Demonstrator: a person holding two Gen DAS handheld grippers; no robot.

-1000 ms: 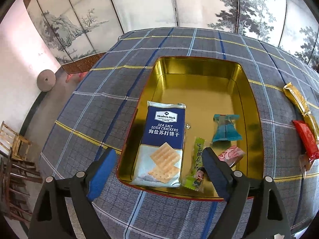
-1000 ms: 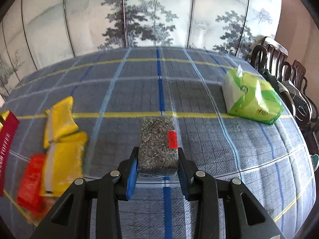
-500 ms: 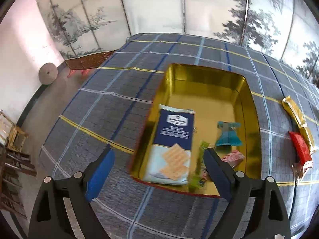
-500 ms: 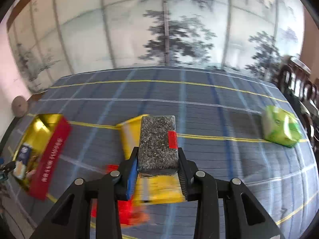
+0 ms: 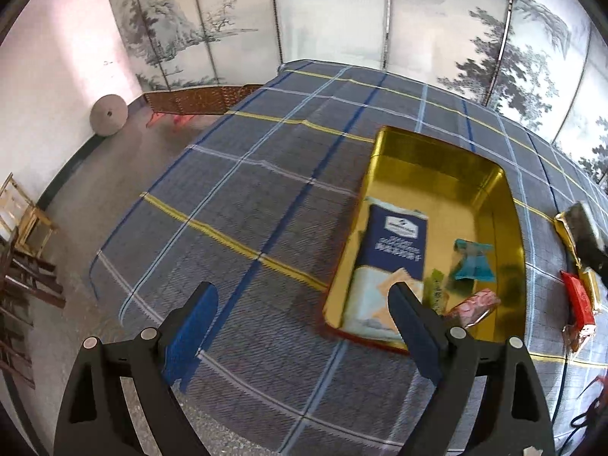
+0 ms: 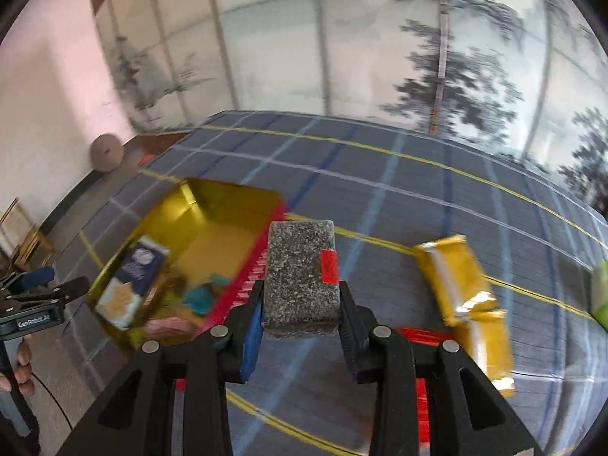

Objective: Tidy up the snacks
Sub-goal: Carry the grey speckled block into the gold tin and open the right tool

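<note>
The right gripper [image 6: 301,304] clamped one speckled snack block [image 6: 301,273], long axis toward twelve o'clock; left gripper [image 5: 304,326] gaped empty.

We log the speckled grey snack block [image 6: 302,269], red tab on its right side, raised above the cloth just right of the gold tin [image 5: 448,159]. Tin holds blue cracker pack [image 5: 395,243], teal, green & pink sweets. Yellow packets [image 6: 461,285] & red one lie on cloth, right of tin.
</note>
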